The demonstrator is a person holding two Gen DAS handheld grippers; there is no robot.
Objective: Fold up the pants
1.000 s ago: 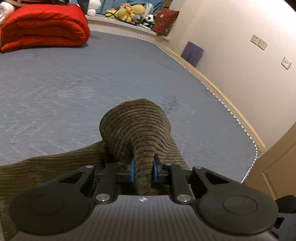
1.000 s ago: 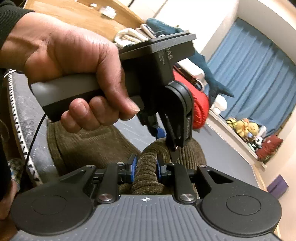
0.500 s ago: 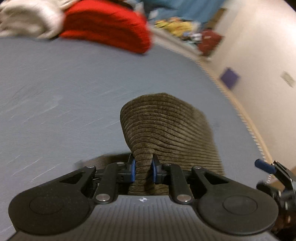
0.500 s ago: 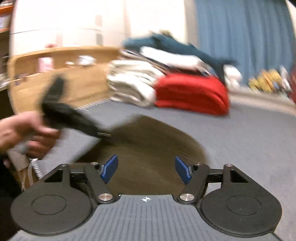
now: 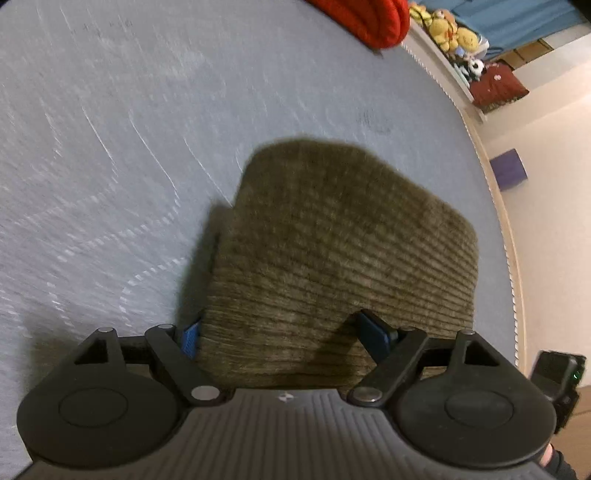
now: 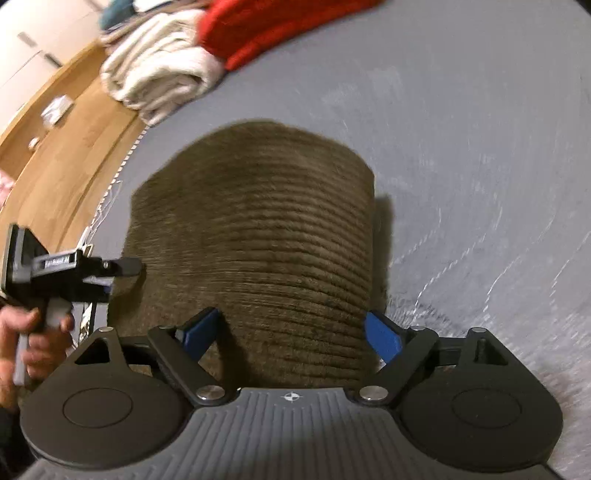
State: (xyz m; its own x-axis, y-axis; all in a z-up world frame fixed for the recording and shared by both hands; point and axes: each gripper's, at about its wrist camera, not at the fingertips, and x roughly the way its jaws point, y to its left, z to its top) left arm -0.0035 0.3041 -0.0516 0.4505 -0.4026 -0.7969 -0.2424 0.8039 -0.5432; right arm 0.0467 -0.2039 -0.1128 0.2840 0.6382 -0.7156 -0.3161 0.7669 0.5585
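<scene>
The olive-brown corduroy pants (image 5: 332,251) lie folded flat on the grey bed (image 5: 110,147). My left gripper (image 5: 286,334) is open just above the near edge of the folded pants, holding nothing. In the right wrist view the same pants (image 6: 258,236) lie under my right gripper (image 6: 291,330), which is open and empty over their near edge. The left gripper (image 6: 125,267) shows there at the left, in a hand, its fingers at the pants' left edge. The views are blurred by motion.
A red folded blanket (image 5: 365,18) and a cream blanket (image 6: 159,77) lie at the bed's far end. Plush toys (image 5: 450,29) line a ledge. A wooden bed frame (image 6: 66,147) and a wall bound the bed.
Both grippers let go of the bunched pants, the right one first and then the left. The pants have dropped flat into a folded stack. Both cameras have tilted down over them.
</scene>
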